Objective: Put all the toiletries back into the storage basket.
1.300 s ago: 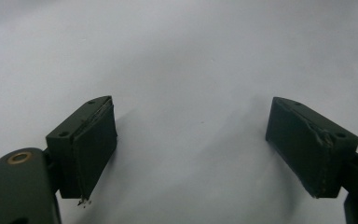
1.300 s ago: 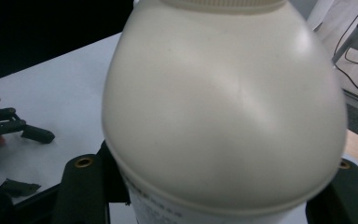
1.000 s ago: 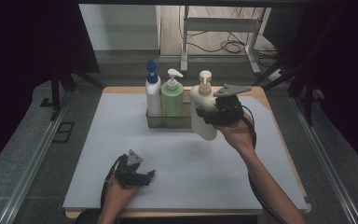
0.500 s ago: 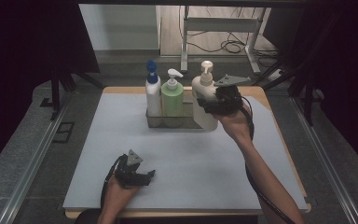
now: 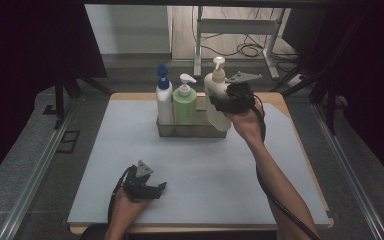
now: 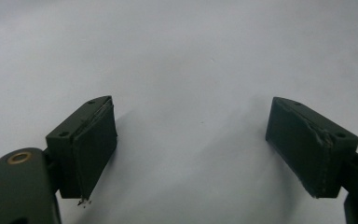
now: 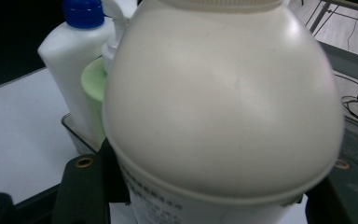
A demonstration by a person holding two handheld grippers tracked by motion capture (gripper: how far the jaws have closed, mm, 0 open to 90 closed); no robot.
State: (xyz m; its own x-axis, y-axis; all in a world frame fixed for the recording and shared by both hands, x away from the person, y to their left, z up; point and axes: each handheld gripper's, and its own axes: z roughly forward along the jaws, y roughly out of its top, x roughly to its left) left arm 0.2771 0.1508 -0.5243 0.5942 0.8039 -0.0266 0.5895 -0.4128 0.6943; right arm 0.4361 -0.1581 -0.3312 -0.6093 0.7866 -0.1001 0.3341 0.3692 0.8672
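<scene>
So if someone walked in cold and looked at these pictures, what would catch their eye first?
Probably the big cream pump bottle, gripped by the right claw at the right end of the clear tray at the table's far side. A green pump bottle and a white bottle with a blue cap stand in that tray beside it. Near the front edge, the left claw rests open on the grey mat.

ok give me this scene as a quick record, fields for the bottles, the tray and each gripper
surface: pale sheet on a wooden table
tray: clear tray near the far edge of the sheet
bottles in tray: white bottle with blue cap at left, green pump bottle beside it
third bottle: cream pump bottle at the tray's right end, gripped; whether it is fully seated cannot be told
right gripper: right gripper shut on the cream pump bottle's body
left gripper: left gripper open, holding nothing, low over the sheet near the person
</scene>
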